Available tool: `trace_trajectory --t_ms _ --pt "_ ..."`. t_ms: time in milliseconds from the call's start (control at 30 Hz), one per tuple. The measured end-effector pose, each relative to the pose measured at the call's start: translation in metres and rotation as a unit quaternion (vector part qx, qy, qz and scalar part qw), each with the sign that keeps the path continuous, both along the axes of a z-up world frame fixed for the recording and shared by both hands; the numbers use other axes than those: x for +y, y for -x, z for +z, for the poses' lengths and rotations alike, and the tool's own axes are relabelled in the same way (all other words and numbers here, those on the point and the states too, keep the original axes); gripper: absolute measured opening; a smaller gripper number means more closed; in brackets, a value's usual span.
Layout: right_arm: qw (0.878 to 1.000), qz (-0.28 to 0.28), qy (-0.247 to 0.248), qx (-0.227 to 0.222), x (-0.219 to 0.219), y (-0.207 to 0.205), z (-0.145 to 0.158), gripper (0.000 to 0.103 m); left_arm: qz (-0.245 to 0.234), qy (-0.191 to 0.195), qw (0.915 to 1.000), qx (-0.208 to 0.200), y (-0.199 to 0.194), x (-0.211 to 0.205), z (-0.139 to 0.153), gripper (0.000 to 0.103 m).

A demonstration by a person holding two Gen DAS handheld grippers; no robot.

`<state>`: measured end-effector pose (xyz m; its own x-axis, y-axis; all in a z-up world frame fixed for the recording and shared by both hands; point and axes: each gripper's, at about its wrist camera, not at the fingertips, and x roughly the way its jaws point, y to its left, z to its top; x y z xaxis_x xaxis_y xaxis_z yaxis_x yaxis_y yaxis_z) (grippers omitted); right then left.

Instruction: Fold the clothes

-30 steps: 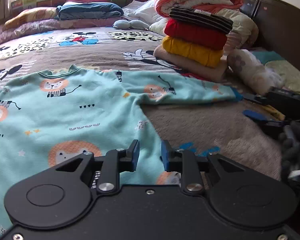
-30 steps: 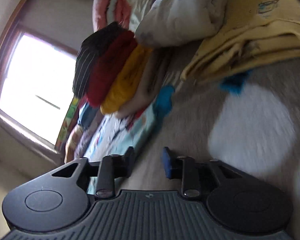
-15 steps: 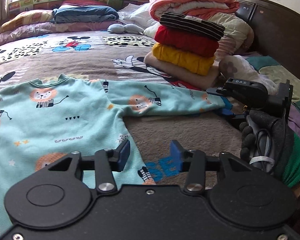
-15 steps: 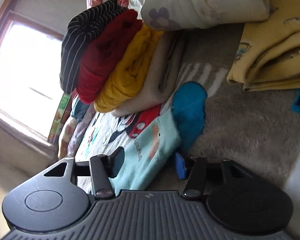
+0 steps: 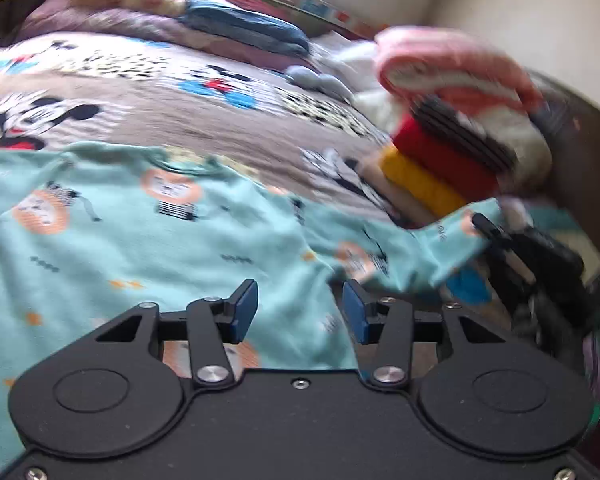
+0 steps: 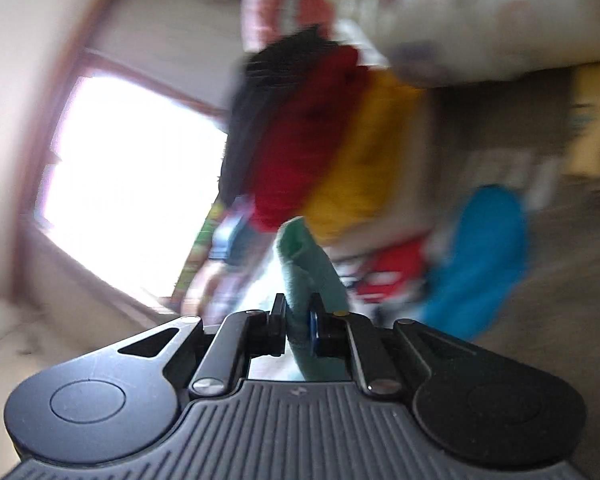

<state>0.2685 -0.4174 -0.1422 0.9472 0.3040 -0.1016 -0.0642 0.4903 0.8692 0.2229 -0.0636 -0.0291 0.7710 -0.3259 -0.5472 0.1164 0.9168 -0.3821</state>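
Now the right gripper [image 6: 298,326] is clenched on the cuff of the teal shirt [image 5: 148,248], where half a second ago its jaws stood wide apart around that cuff. The sleeve end is lifted off the bedspread [image 5: 220,120], near the stack of folded clothes [image 5: 440,168], while the shirt body lies flat on the bed. Meanwhile the left gripper [image 5: 299,310] hangs released over the shirt, its jaws wider than before.
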Motion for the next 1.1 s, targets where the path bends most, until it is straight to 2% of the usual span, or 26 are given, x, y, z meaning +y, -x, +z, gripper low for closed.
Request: trace_trajectory --t_ms 100,167,200,300,433,533,600,700,800,867,967,1000,1067,1100 --pt "0.997 0.042 0.01 -0.06 0.021 0.001 0.017 0.013 0.012 0.044 0.999 -0.003 -0.004 0.025 0.012 0.046" --pt "0.991 0.075 0.078 -0.082 0.05 0.0 0.032 0.013 0.002 0.074 0.9972 -0.009 -0.01 0.032 0.023 0.048" --pt "0.986 0.091 0.106 -0.088 0.064 -0.001 0.036 0.013 -0.011 0.097 0.9952 -0.006 -0.017 0.032 0.027 0.053" --pt "0.964 0.13 0.209 -0.1 0.108 -0.001 0.045 0.013 -0.052 0.172 0.9836 0.015 -0.041 0.03 0.031 0.065" --pt "0.932 0.158 0.307 -0.113 0.149 0.004 0.048 0.013 -0.066 0.194 0.9777 0.048 -0.074 0.015 0.019 0.065" --pt "0.909 0.169 0.361 -0.12 0.171 0.009 0.049 0.013 -0.076 0.208 0.9729 0.066 -0.088 0.006 0.01 0.065" --pt "0.889 0.175 0.405 -0.125 0.188 0.013 0.051 0.013 -0.063 0.193 0.9767 0.068 -0.093 0.004 0.005 0.065" --pt "0.864 0.195 0.445 -0.135 0.209 0.023 0.052 0.013 -0.052 0.2 0.9758 0.071 -0.096 0.009 -0.003 0.065" --pt "0.846 0.211 0.467 -0.15 0.223 0.03 0.051 0.013 -0.039 0.229 0.9693 0.08 -0.096 0.023 -0.015 0.065" --pt "0.842 0.223 0.466 -0.156 0.228 0.034 0.05 0.015 -0.023 0.256 0.9625 0.088 -0.094 0.033 -0.025 0.065" --pt "0.841 0.239 0.466 -0.136 0.234 0.031 0.045 0.028 0.012 0.299 0.9491 0.097 -0.086 0.052 -0.045 0.065" --pt "0.841 0.248 0.465 -0.127 0.235 0.029 0.043 0.036 0.024 0.306 0.9461 0.104 -0.084 0.057 -0.052 0.065" --pt "0.842 0.265 0.457 -0.113 0.235 0.028 0.042 0.037 0.041 0.311 0.9423 0.116 -0.078 0.064 -0.064 0.065" --pt "0.843 0.274 0.451 -0.107 0.234 0.027 0.042 0.042 0.045 0.311 0.9417 0.12 -0.075 0.067 -0.068 0.065"
